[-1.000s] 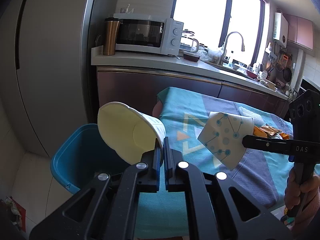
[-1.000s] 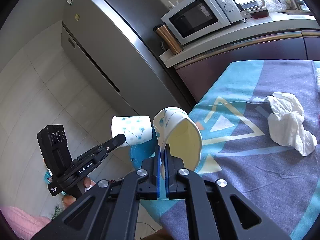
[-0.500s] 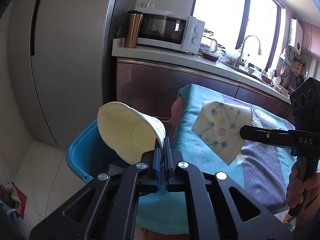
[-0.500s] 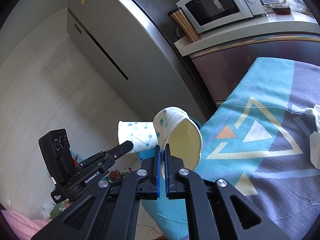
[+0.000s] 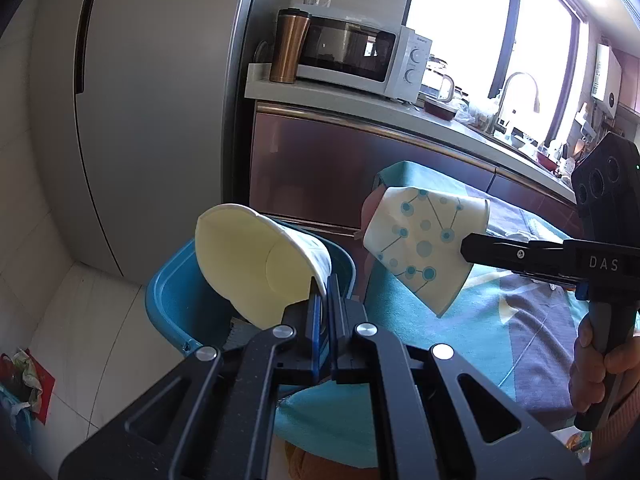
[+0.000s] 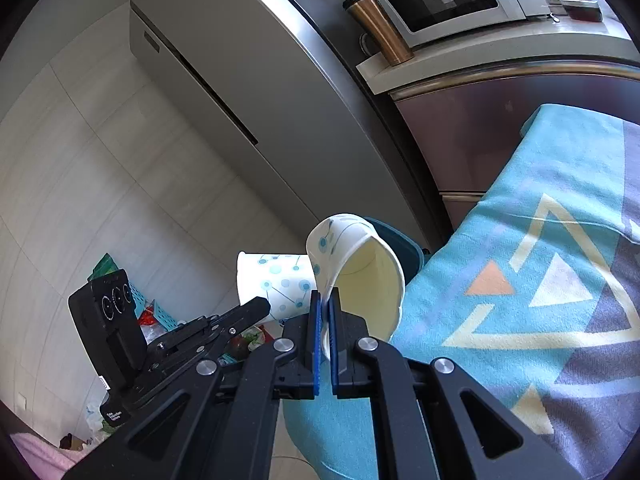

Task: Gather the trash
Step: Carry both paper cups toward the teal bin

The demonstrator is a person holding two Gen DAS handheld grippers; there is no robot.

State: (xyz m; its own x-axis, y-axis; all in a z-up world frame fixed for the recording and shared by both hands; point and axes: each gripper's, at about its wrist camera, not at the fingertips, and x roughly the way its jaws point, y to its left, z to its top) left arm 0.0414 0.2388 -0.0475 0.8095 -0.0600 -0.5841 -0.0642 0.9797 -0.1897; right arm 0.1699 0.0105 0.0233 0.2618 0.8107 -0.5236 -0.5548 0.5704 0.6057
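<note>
My left gripper (image 5: pixel 323 280) is shut on the rim of a squashed white paper cup (image 5: pixel 256 260), held over a blue trash bin (image 5: pixel 172 300) on the floor. In the right wrist view that same left gripper (image 6: pixel 260 304) pinches its dotted cup (image 6: pixel 272 284) at lower left. My right gripper (image 6: pixel 325 300) is shut on the rim of a second paper cup (image 6: pixel 360 272) with blue dots, at the table's edge just right of the bin (image 6: pixel 396 240). From the left wrist view the right gripper (image 5: pixel 466 246) and its cup (image 5: pixel 424 248) hang over the teal tablecloth (image 5: pixel 460 332).
A steel fridge (image 5: pixel 152 120) stands behind the bin. A counter (image 5: pixel 360 100) carries a microwave (image 5: pixel 360 56) and a copper tumbler (image 5: pixel 288 52). Bags and clutter (image 6: pixel 152 320) lie on the floor at left. A hand (image 5: pixel 596 364) grips the right tool's handle.
Both grippers have carried their cups leftward off the table toward the blue bin. The left cup now hangs lower over the bin; the tissue has left the right wrist view.
</note>
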